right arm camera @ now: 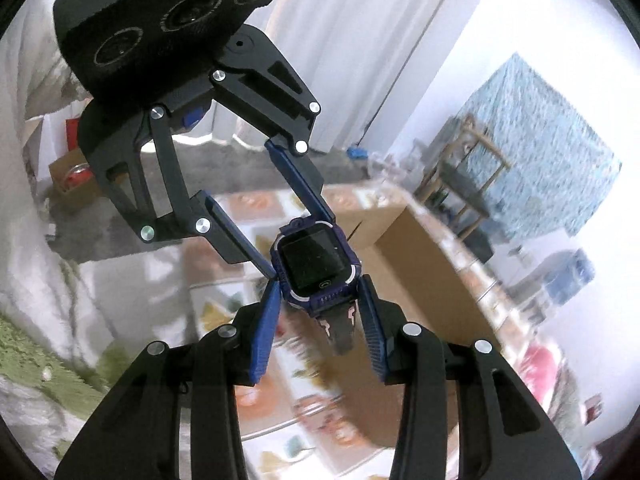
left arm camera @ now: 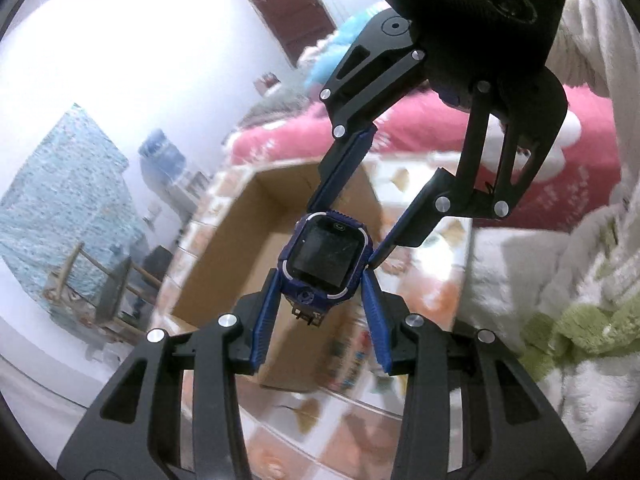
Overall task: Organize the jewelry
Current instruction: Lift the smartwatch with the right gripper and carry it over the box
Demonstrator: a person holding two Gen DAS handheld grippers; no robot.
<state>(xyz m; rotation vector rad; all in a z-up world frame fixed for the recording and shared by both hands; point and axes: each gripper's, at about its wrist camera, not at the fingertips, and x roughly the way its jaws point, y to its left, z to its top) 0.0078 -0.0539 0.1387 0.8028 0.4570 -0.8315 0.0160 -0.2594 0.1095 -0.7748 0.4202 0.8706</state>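
Both jaws are clamping the watch [left arm camera: 325,259] from opposite sides: left gripper [left arm camera: 322,280], right gripper [right arm camera: 316,284], sharing its weight and holding it screen-up above the cardboard box [left arm camera: 256,248], probably for dropping in.

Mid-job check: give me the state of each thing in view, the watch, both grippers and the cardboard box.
smartwatch: screen dark, held in the air over the box, pinched from two sides.
left gripper: shut on the watch body.
right gripper: shut on the watch body, opposite the left.
cardboard box: open-topped, standing below the watch; contents cannot be told.
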